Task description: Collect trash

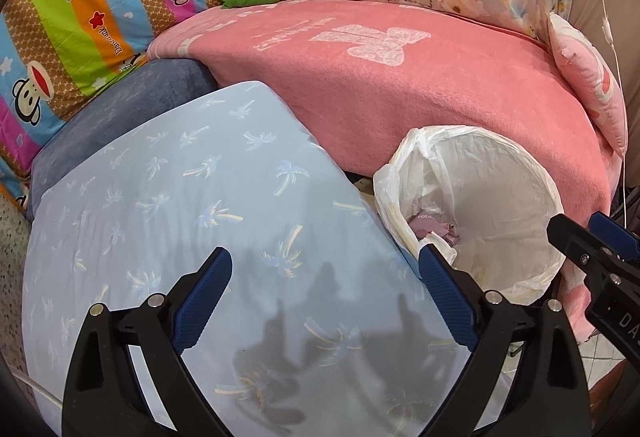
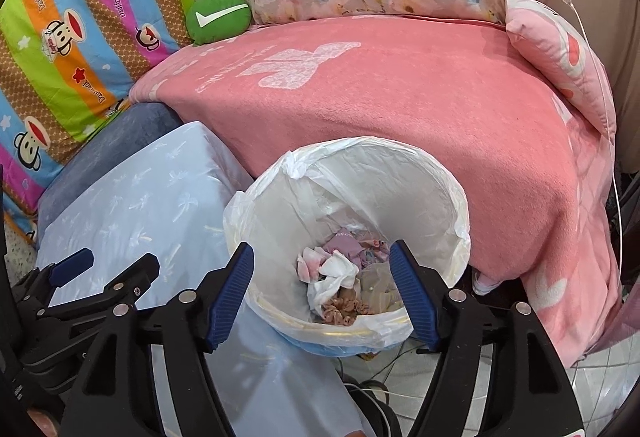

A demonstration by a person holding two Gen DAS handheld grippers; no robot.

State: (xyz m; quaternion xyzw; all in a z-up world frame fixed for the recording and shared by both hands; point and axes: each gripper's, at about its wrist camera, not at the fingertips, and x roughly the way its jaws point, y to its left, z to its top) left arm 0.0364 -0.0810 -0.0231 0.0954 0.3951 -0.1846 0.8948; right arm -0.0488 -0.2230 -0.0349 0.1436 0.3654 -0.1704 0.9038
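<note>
A sofa seat draped in a pink blanket (image 2: 400, 109) carries most of the scene. On it at the far left lies a small green cushion with a white tick (image 2: 218, 18), and at the far right a pink pillow (image 2: 560, 53) leans. A pale blue pillow printed with palm trees (image 1: 180, 217) rests on a grey-blue cushion (image 1: 120, 113) at the near left. On the tiled floor (image 2: 600, 369) stands a waste bin lined with a white bag (image 2: 432, 173), just beside the blanket's hanging edge, and cables (image 2: 372, 389) lie near its base.
</note>
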